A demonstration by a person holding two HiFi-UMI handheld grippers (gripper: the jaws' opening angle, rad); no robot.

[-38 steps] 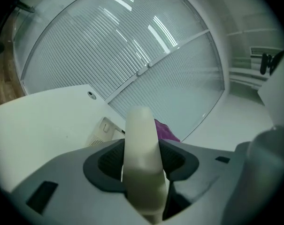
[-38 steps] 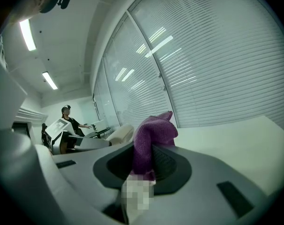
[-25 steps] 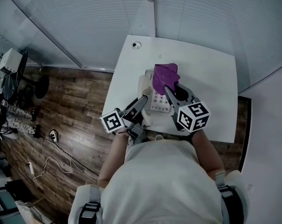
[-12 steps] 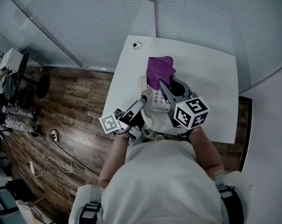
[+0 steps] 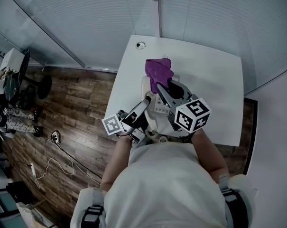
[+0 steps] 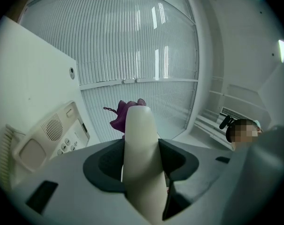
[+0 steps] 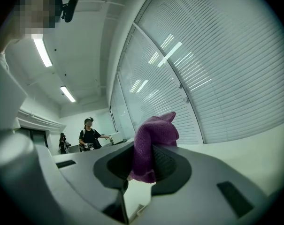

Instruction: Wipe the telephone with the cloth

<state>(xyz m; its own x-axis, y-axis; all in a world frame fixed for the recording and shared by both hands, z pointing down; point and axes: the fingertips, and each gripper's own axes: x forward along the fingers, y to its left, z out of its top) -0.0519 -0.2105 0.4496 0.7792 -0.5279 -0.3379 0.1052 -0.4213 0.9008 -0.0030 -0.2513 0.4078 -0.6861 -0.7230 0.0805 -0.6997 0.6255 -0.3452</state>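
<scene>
**On the desk: cloth has gone to the far end of the phone**

On the white desk [image 5: 214, 80] the phone [image 5: 158, 107] lies near the person's edge; the purple cloth [image 5: 157, 71] now sits over its far end, a little more to the left and farther from the person than one second ago, when it lay more over the middle; the right claw [image 5: 165, 87] has travelled with it; in the right gripper view both pads are closed on a fold of the cloth, which stands up between them, so the grip looks firm.

The left claw [image 5: 145, 103] has hardly moved, only a little toward the person; in its own view the jaws stand wide but are filled by the cream handset [image 6: 140, 158], held upright and, as it seems, off its cradle; the base with speaker grille and keys shows at the left.

For the task I judge this as one wiping stroke, from the keys toward the far end of the base; the handset is kept out of the way so the cloth can reach the surface below it; whether the cloth really presses on the plastic I cannot tell from above; the sides and the handset itself probably remain to be wiped.
</scene>
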